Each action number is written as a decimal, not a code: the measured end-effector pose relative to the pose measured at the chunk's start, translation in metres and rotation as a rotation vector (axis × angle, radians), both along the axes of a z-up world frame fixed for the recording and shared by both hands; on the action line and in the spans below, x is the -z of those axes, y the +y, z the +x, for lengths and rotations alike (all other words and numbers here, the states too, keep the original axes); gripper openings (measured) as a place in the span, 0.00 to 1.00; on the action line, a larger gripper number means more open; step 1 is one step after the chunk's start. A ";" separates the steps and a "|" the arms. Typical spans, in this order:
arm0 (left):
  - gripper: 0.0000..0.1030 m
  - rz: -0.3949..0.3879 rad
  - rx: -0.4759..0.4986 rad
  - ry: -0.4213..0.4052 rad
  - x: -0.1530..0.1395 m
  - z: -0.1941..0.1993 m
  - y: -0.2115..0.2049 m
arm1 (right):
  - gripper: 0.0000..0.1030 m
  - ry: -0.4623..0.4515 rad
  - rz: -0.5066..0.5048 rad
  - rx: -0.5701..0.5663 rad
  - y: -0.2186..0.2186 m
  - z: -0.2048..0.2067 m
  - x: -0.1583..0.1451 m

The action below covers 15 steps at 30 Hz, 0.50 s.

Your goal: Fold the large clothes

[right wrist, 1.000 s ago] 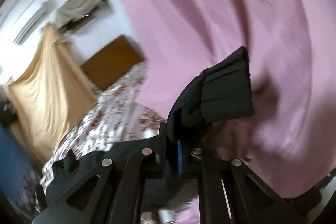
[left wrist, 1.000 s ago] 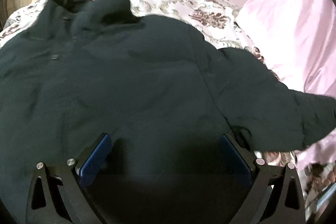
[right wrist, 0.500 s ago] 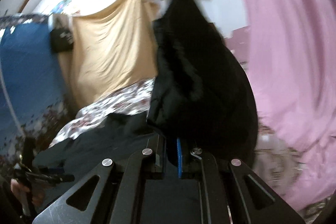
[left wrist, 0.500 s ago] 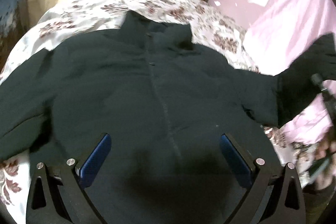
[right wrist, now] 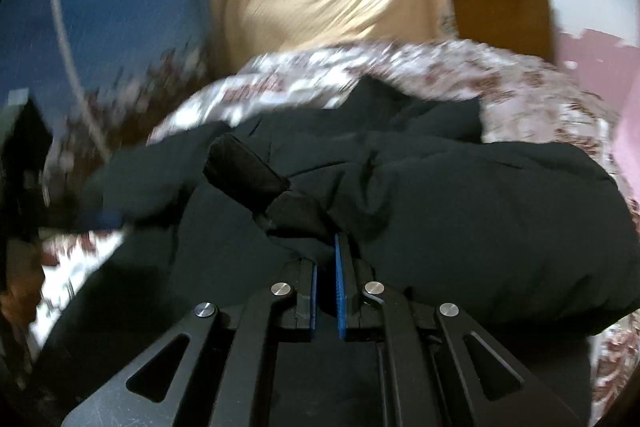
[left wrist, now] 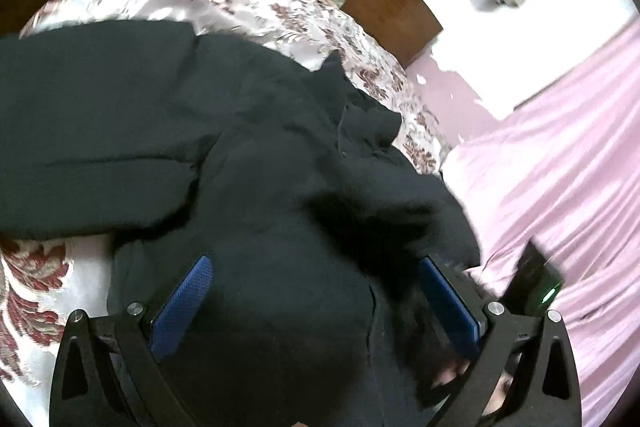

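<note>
With one sleeve [right wrist: 248, 171] carried over the dark coat [right wrist: 460, 211] on the bed [right wrist: 520, 87], clamped in the right gripper [right wrist: 326, 267], the left gripper [left wrist: 316, 303] gapes empty; the other sleeve [left wrist: 92, 163] and body remain unfolded.

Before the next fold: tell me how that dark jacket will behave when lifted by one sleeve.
The jacket will probably flop and drape: the sleeve pinched in the right gripper bends limply. Its puffy bulk suggests it is heavy enough to drag. It looks matte, so likely not slippery.
</note>
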<state>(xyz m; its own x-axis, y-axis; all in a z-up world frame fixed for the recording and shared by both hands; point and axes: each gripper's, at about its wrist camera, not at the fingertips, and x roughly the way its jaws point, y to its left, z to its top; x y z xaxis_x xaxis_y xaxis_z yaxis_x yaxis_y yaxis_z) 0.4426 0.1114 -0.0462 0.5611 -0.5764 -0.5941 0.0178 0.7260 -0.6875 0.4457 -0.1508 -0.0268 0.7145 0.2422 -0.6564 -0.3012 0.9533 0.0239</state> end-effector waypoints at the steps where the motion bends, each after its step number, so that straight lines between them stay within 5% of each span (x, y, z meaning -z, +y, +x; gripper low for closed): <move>1: 1.00 -0.017 -0.005 0.007 0.004 0.002 0.002 | 0.07 0.028 -0.025 -0.025 0.011 0.001 0.011; 6: 1.00 -0.091 0.026 0.057 0.029 0.018 -0.005 | 0.09 0.081 -0.123 -0.109 0.046 -0.006 0.044; 10: 0.91 -0.041 0.030 0.083 0.040 0.031 -0.023 | 0.36 0.105 -0.059 -0.151 0.043 -0.016 0.046; 11: 0.81 -0.033 0.029 0.094 0.042 0.034 -0.028 | 0.46 0.109 -0.026 -0.169 0.042 -0.020 0.044; 15: 0.41 -0.003 -0.023 0.162 0.054 0.048 -0.038 | 0.53 0.100 0.038 -0.200 0.027 -0.039 0.041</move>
<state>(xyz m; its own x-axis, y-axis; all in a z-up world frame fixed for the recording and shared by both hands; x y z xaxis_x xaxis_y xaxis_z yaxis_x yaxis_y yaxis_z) 0.4905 0.0732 -0.1000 0.4710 -0.5664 -0.6762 -0.1106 0.7226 -0.6823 0.4069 -0.1234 -0.0673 0.5816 0.3988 -0.7091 -0.4787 0.8725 0.0981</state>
